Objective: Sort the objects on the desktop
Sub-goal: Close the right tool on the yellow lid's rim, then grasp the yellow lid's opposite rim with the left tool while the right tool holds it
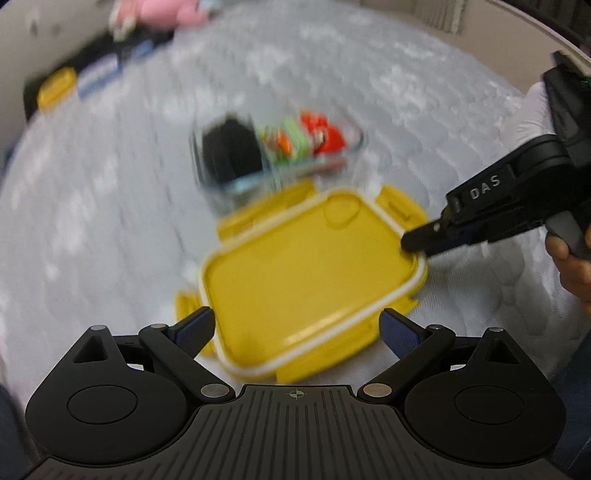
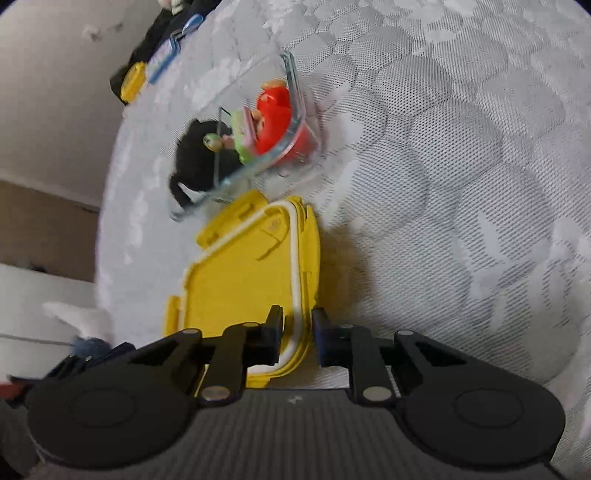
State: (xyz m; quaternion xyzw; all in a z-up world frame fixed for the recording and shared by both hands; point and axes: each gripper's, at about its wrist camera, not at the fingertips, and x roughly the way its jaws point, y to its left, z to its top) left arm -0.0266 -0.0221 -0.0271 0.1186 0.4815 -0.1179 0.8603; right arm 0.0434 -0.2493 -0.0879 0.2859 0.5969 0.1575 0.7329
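A yellow lid (image 1: 295, 266) with a white seal ring and side clips lies on the grey patterned cloth. Just beyond it stands a clear glass container (image 1: 277, 147) holding a black item, green pieces and a red toy. My left gripper (image 1: 297, 325) hangs open over the lid's near edge, touching nothing. From the right, my right gripper (image 1: 412, 243) reaches in and pinches the lid's rim. In the right wrist view the lid (image 2: 240, 280) has its edge clamped between the fingers of the right gripper (image 2: 297, 326), and the glass container (image 2: 258, 140) sits behind it.
A small yellow box (image 1: 55, 88), a blue-and-white packet (image 1: 99, 75) and something pink (image 1: 162, 11) lie at the far left edge of the cloth (image 1: 110, 221). A person's hand (image 1: 569, 266) holds the right gripper. The cloth's rounded edge (image 2: 107, 206) drops off to the left.
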